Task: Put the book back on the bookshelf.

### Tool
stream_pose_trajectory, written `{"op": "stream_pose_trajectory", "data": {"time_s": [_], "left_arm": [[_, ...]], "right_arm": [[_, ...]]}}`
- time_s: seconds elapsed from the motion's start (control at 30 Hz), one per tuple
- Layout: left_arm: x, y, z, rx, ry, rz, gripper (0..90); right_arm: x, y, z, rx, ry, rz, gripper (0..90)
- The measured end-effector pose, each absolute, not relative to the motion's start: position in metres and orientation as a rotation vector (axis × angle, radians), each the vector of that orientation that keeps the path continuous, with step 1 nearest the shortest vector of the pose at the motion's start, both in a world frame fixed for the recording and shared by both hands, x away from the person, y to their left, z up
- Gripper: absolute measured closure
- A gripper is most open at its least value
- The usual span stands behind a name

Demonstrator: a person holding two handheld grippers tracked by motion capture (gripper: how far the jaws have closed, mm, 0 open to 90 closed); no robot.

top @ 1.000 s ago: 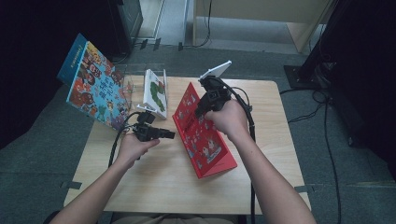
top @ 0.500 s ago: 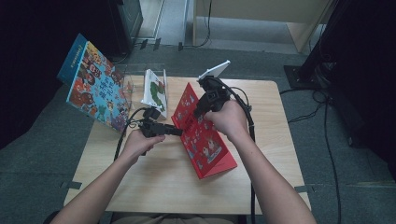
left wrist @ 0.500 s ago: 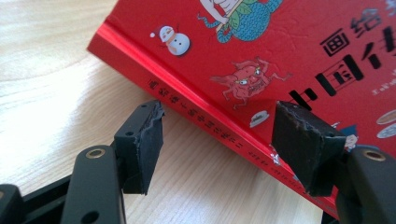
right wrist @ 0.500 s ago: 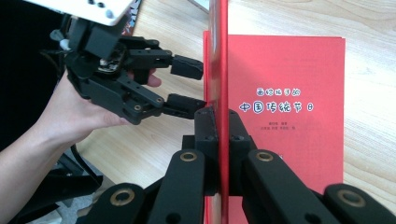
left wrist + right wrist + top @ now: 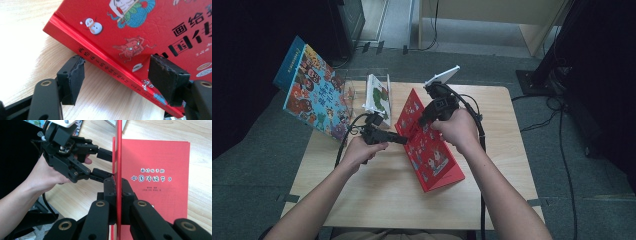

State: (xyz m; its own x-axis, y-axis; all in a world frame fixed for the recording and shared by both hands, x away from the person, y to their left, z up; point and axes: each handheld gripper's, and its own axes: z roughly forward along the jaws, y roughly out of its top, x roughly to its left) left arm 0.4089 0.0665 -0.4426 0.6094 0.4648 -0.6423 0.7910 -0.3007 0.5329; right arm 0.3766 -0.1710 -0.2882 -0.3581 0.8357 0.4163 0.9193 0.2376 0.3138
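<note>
Presently the right gripper [image 5: 116, 192] pinches the raised front cover of the red picture book [image 5: 432, 150], which lies open mid-bench. The left gripper [image 5: 117, 77] has just been spreading its fingers, straddling the spine without contact. Advise closing squarely on the spine before lifting.

Black claws [image 5: 404, 140], trailing black cables [image 5: 343, 145]
</note>
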Motion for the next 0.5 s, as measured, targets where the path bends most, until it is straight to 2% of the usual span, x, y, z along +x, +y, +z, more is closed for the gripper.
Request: {"op": "stream_pose_trajectory", "data": {"time_s": [0.4, 0.5], "left_arm": [[0.4134, 0.0692, -0.4445, 1.992, 0.969, -0.506, 19.0], [0.4136, 0.0682, -0.443, 1.955, 0.951, -0.587, 17.5]], "right_arm": [[0.3729, -0.1673, -0.2868, -1.621, -2.367, -0.783, 87.3], [0.3724, -0.1686, -0.2864, -1.606, -2.365, -0.789, 87.3]]}}
